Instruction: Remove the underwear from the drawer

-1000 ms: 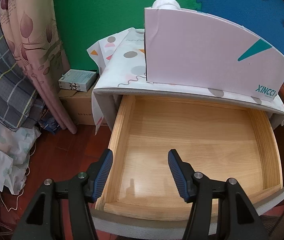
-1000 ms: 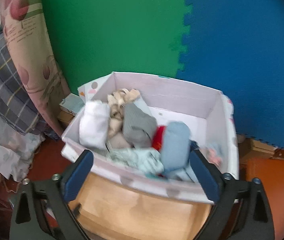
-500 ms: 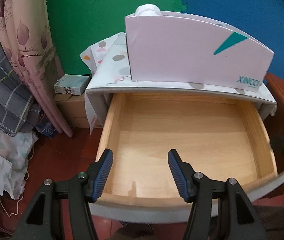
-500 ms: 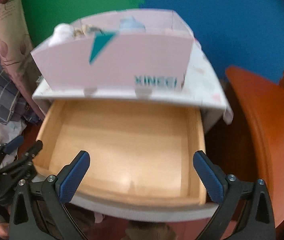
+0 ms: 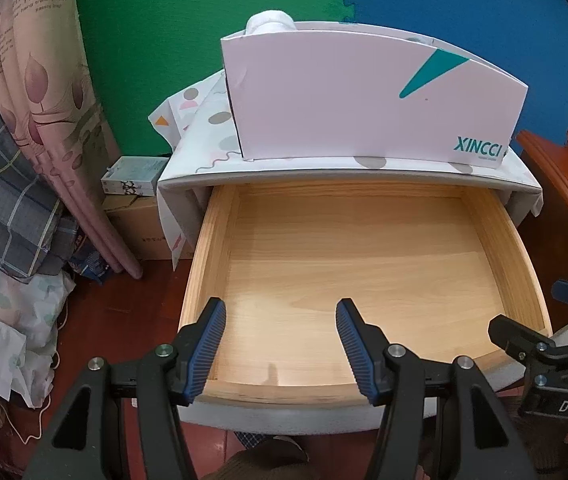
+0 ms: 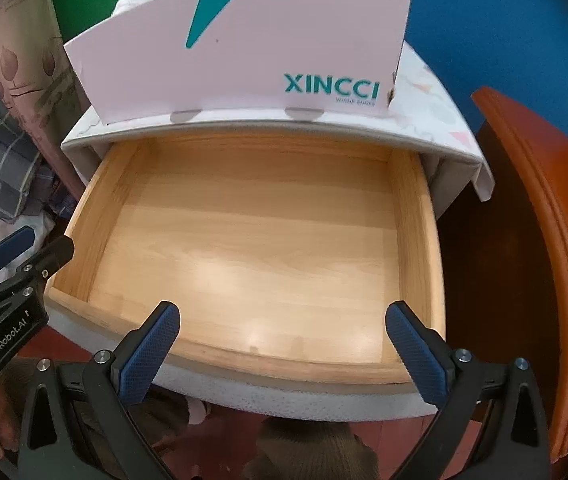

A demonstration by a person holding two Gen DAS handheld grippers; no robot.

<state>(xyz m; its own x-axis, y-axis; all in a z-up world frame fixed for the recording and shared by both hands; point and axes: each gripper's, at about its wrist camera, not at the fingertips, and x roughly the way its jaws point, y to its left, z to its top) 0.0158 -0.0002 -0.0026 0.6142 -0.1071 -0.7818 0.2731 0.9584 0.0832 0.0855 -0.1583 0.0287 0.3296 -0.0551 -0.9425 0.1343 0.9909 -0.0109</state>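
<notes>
Drawer (image 5: 363,264) pulled out, wood bottom bare; underwear not visible there. Left gripper (image 5: 280,348) half-open, right gripper (image 6: 284,352) wide, both holding nothing, over the drawer front; XINCCI box (image 5: 363,100) on top

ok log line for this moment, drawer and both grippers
drawer: open, nothing visible inside | pink box: on cabinet top | left gripper: open, holding nothing | right gripper: open, holding nothing
</notes>
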